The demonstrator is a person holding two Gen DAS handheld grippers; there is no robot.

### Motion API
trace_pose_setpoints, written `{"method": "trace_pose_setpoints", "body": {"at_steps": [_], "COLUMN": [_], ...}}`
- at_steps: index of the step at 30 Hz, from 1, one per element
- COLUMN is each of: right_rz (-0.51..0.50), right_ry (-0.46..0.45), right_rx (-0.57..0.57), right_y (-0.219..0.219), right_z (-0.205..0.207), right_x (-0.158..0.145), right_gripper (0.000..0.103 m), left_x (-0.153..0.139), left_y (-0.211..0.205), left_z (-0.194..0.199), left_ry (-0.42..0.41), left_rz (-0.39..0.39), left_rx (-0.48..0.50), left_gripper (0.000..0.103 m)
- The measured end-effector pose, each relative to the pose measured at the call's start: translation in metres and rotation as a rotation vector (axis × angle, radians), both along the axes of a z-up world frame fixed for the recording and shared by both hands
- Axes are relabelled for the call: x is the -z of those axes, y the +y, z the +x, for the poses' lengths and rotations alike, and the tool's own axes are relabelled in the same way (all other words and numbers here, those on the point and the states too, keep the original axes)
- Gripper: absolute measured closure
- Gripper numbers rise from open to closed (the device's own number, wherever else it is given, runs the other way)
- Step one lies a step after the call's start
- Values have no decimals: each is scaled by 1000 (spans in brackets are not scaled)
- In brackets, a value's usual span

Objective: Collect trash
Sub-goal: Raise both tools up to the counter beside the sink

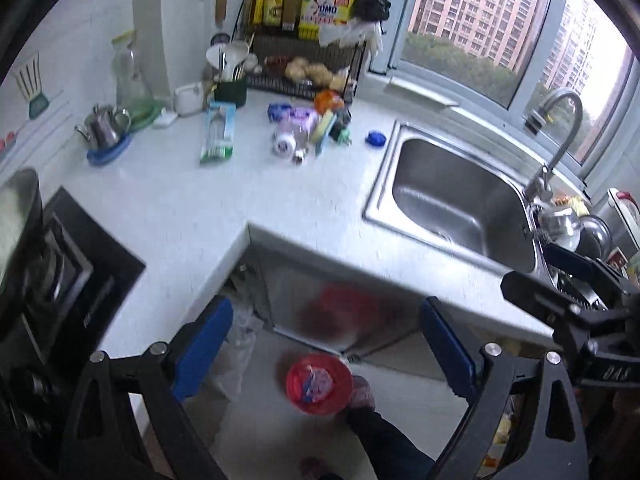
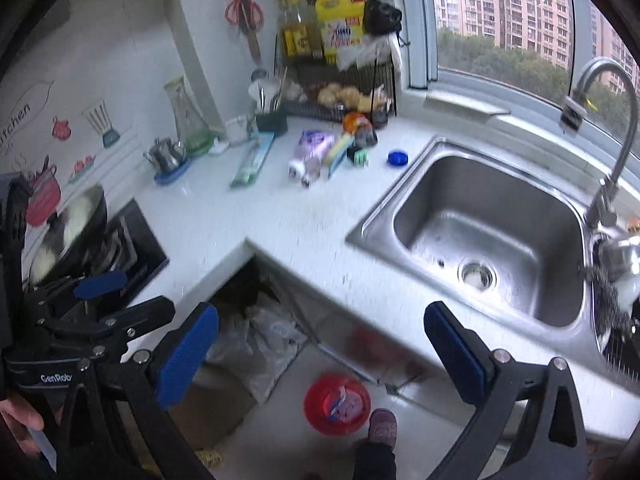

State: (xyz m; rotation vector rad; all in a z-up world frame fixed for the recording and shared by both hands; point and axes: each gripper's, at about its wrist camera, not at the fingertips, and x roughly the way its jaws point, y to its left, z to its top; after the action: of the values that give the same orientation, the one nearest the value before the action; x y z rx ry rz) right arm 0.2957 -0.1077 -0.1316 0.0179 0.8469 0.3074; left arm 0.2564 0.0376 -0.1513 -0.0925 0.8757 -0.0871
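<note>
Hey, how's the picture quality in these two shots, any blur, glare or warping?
Left wrist view: fisheye bends the counter, window blown out, red bin and cabinet front smeared. Right wrist view: same warping, counter edge and clutter motion-blurred, sink fairly sharp with soft daylight sheen.

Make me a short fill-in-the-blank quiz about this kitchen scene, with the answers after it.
1. The red bin stands on the ____.
2. The blue lid lies on the counter beside the ____.
3. The left gripper and the right gripper both have their jaws ____.
4. The scissors hang on the ____.

Answers: floor; sink; open; wall
</note>
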Motion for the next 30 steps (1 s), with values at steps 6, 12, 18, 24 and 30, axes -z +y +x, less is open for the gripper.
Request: {"method": "trace_pose_setpoints", "body": {"at_steps": [6, 12, 18, 24, 30], "right_rz": [26, 28, 17, 7, -19], "right_ry": [-26, -16, -5, 32, 95], "right_rx": [-30, -78, -112, -121, -127], "right_y": [-12, -13, -21, -33, -41], "right_z": [62, 135, 202, 256, 297], "right_x": [-10, -16, -16, -5, 16], "right_gripper": [0, 0, 0, 0, 0], "left_x": [-15, -24, -21, -12, 3], "left_y": [0, -2, -11, -13, -14], "left_z": [54, 135, 202, 267, 313], "left_ry": [-10, 22, 59, 110, 161], "left_rz": [23, 35, 49, 58, 100], "left_rx": [-46, -104, -133, -146, -116], "left_gripper": [10, 10, 10, 10, 10]}}
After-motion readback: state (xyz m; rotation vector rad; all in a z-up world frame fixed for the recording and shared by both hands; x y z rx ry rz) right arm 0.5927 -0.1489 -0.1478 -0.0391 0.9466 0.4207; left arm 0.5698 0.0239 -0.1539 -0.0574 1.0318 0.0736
